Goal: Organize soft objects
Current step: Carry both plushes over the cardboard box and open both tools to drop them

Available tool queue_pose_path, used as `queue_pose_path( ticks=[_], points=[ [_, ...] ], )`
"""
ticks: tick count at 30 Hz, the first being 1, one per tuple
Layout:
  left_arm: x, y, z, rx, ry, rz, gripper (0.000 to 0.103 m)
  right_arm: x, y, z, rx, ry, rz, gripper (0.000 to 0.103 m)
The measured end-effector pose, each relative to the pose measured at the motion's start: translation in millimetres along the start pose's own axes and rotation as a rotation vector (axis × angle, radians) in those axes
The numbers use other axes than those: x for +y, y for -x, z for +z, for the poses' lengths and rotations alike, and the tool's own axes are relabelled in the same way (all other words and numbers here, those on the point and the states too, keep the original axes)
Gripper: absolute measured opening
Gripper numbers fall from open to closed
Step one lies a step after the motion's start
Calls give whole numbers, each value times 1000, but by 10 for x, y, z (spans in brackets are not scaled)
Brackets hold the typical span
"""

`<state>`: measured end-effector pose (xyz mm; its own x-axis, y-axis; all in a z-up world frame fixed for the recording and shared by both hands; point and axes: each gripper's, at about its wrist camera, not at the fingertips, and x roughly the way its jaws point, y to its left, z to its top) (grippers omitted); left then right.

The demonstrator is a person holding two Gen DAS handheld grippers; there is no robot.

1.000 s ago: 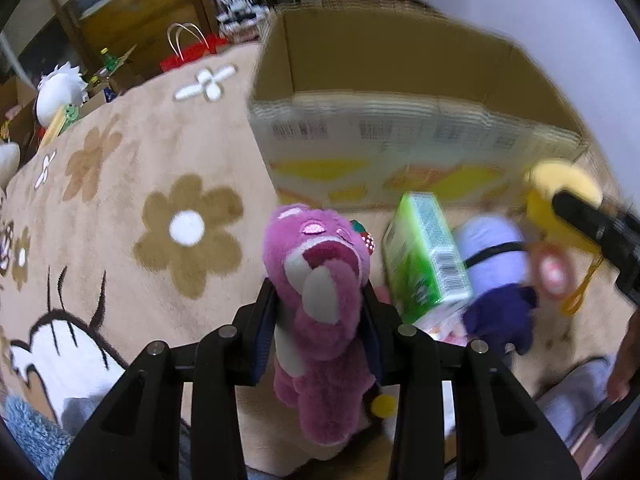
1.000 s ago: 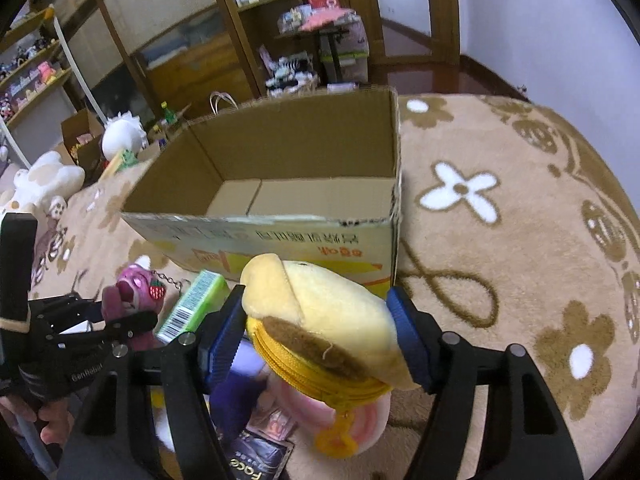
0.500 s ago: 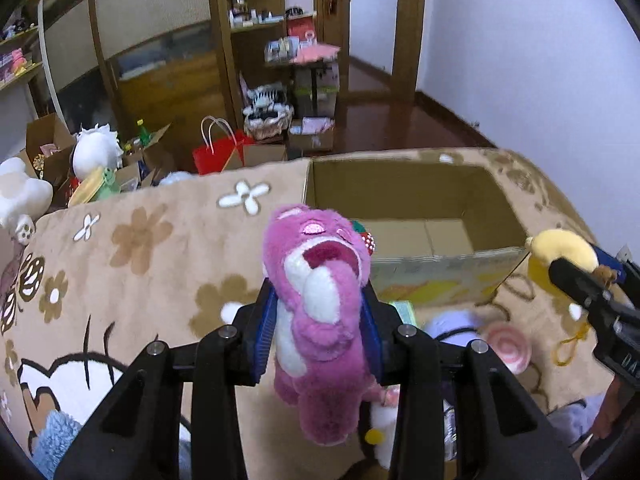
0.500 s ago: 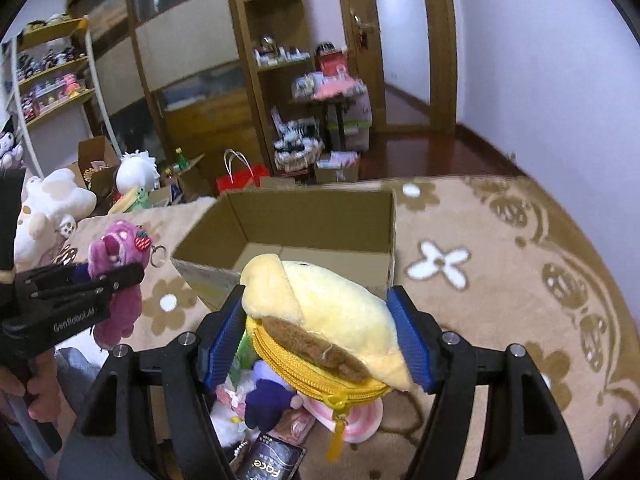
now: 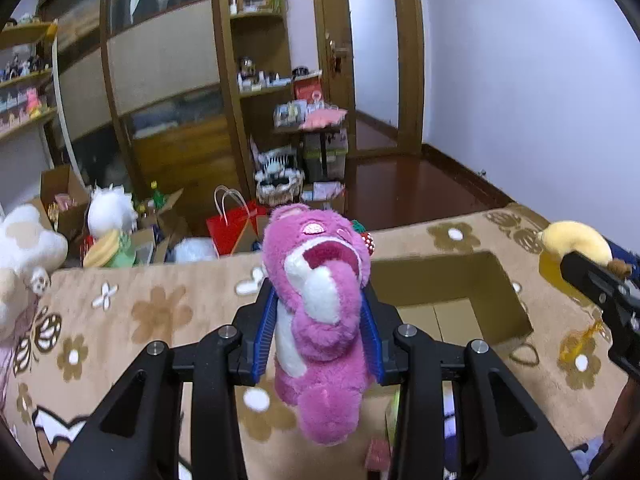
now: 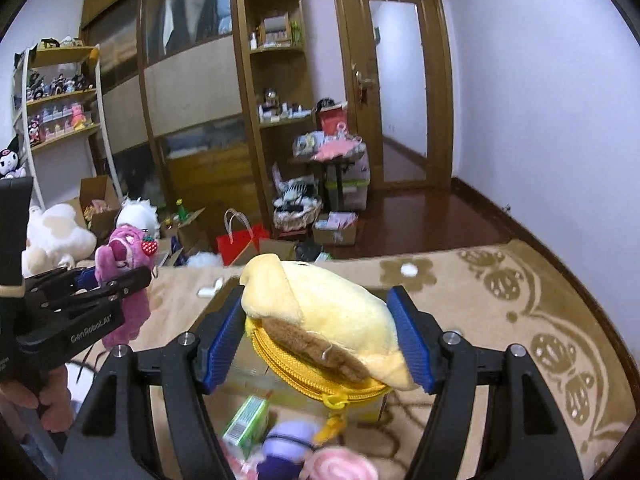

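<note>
From the left wrist, the left tool (image 5: 318,334) pinches the pink bear (image 5: 320,312) at its middle, aloft near the open cardboard box (image 5: 452,276), likely its destination.

From the right wrist, the right tool (image 6: 316,338) squeezes the yellow plush pouch (image 6: 324,326) above the leftover toys (image 6: 288,444) on the rug (image 6: 500,320).

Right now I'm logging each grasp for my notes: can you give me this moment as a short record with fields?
left gripper: shut on pink plush bear
right gripper: shut on yellow plush pouch
cardboard box: open, on the flowered rug, nothing visible inside
left on rug: green carton, purple plush
</note>
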<state>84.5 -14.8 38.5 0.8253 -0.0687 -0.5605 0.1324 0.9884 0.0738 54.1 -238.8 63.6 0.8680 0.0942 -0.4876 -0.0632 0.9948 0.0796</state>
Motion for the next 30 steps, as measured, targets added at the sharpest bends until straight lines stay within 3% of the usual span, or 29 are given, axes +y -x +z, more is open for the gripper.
queue_pose_path(
  ticks=[5,9,30],
  points=[
    [-52,-114,110,-42,-30,9,37,-63,-104,144,-36,35,-6,75],
    [-82,-259,118,-29,-28,1,37,-114,-220,144,-39,65,-12,75],
    [-255,-916,-123,75,-99,22,38,-188,-900,-104,89,81,29,75]
  ],
)
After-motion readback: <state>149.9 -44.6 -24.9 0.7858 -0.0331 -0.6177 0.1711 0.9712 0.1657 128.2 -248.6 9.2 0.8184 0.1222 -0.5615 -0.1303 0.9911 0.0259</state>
